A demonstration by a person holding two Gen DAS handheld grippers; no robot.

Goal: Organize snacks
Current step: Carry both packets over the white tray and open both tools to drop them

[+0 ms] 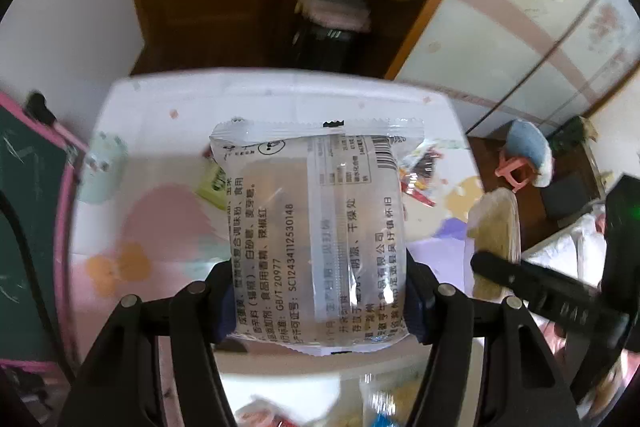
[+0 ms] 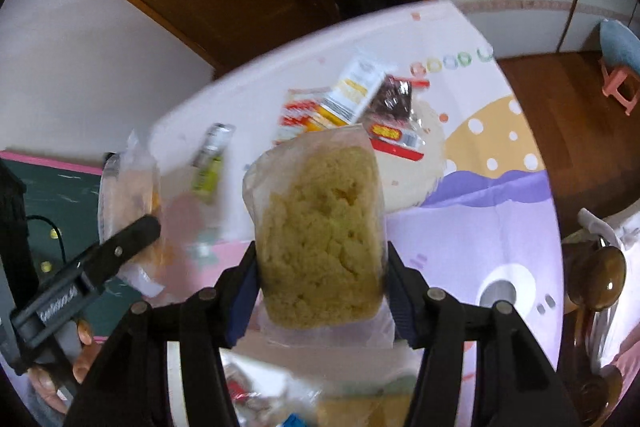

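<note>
My left gripper (image 1: 320, 303) is shut on a clear snack packet with black printed text and a barcode (image 1: 316, 227), held above the table. My right gripper (image 2: 322, 291) is shut on a clear packet of yellow crumbly cake (image 2: 320, 227), also held above the table. The cake packet shows edge-on at the right of the left wrist view (image 1: 496, 239). The left gripper's packet shows at the left of the right wrist view (image 2: 128, 195). A pile of snack packets (image 2: 352, 103) lies on the table beyond.
The table has a pastel patterned cloth (image 2: 480, 211). A green stick packet (image 2: 210, 163) lies on it. More packets lie blurred at the near edge (image 2: 280, 395). A green board with a pink frame (image 1: 28, 207) is at the left. A pink stool (image 2: 620, 87) stands on the wooden floor.
</note>
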